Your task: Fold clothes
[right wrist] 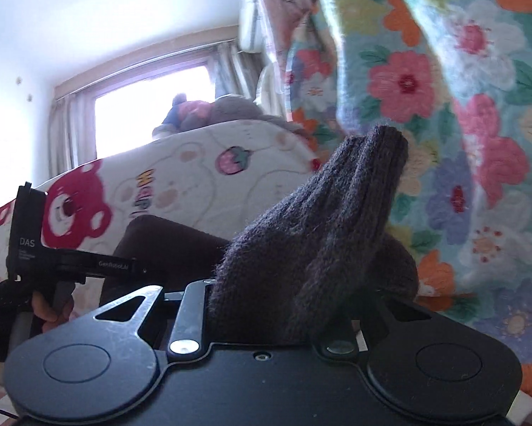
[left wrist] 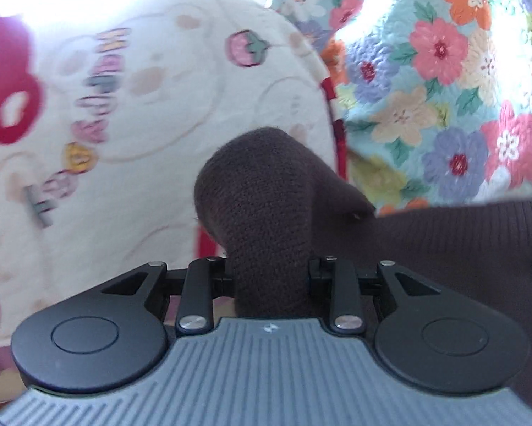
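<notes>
Beyond both jaws, each clamped on the brown knit (left wrist: 266, 213), only the right view shows the window (right wrist: 152, 106) (bright).

Ahead of you stands a bright window (right wrist: 152, 113), washed out by daylight, with pale curtains (right wrist: 65, 131) at its sides under a wooden rail. The wall (right wrist: 99, 17) above it is plain white. In front of you a cream blanket (left wrist: 152, 106) printed with red bears and strawberries rises in a mound. To your right hangs a quilted floral cover (left wrist: 443, 71). Soft toys (right wrist: 209, 113) sit on the mound.
</notes>
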### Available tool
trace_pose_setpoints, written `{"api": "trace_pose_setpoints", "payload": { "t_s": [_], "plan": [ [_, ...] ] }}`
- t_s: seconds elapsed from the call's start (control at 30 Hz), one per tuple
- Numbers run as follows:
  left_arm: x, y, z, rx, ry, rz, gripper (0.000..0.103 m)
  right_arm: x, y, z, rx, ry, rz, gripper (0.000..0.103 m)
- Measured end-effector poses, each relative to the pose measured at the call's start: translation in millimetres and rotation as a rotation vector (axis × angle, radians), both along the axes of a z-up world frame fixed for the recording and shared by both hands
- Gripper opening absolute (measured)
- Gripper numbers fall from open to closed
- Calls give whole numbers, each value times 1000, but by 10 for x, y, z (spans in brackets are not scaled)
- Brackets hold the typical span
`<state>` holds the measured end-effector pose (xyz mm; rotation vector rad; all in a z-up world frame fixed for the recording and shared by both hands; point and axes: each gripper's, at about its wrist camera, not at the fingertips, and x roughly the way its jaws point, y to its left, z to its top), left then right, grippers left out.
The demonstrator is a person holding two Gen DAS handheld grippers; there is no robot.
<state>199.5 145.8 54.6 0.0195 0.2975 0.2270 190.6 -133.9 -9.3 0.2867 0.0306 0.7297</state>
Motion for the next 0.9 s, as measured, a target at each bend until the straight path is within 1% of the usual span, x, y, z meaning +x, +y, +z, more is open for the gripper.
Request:
{"api": "trace_pose_setpoints", "payload": {
  "t_s": [0.13, 0.17, 0.23, 0.27, 0.33, 0.37, 0.4, 0.43, 0.47, 0.5, 0.53, 0.57, 0.63, 0.67, 0.73, 0.77, 0.8, 0.83, 0.87, 0.9],
  "plan": [
    [464, -270, -14, 11, -7, -85, 28, 107, -357, -190, 74, -51, -129, 28],
    [590, -348, -30, 14, 4, -107, 28, 172, -438, -235, 93, -36, -153, 28],
    [882, -481, -128, 19, 46, -134, 28, 398, -608, -404, 155, 67, -176, 28],
    [1049, -541, -208, 20, 77, -141, 28, 525, -657, -531, 155, 123, -192, 29],
    [1388, -611, -466, 26, 166, -142, 28, 794, -687, -837, 98, 236, -235, 29],
    [1554, -639, -653, 42, 226, -140, 28, 891, -695, -947, 85, 284, -249, 29],
    [1678, -668, -839, 79, 280, -127, 28, 957, -698, -1019, 86, 326, -256, 29],
    [1721, -652, -937, 93, 302, -116, 28, 1023, -700, -1091, 87, 367, -262, 29],
    [1740, -621, -1006, 97, 314, -108, 28, 1052, -715, -1096, 98, 380, -251, 29],
    [1759, -590, -1075, 100, 327, -99, 28, 1050, -740, -1043, 117, 368, -223, 29],
    [1779, -559, -1144, 104, 339, -91, 28, 1044, -723, -1000, 106, 353, -216, 29],
    [1769, -531, -1127, 89, 324, -88, 28, 1034, -667, -965, 67, 336, -228, 29],
    [1728, -477, -1034, 45, 277, -89, 28, 979, -587, -874, 1, 281, -260, 29],
    [1690, -496, -970, 41, 232, -99, 28, 946, -538, -820, -7, 252, -263, 28],
    [1611, -562, -836, 38, 134, -123, 28, 840, -547, -720, 13, 182, -271, 28],
    [1627, -571, -805, 13, 138, -121, 28, 785, -565, -688, 10, 134, -288, 28],
    [1660, -572, -785, -19, 159, -116, 28, 769, -596, -696, 8, 112, -292, 28],
    [1692, -573, -765, -50, 179, -110, 29, 785, -637, -724, 9, 112, -285, 30],
    [1747, -551, -815, -87, 221, -91, 29, 849, -695, -784, 20, 158, -255, 34],
    [1790, -497, -933, -116, 262, -67, 29, 974, -756, -893, 33, 264, -215, 34]
  ]
}}
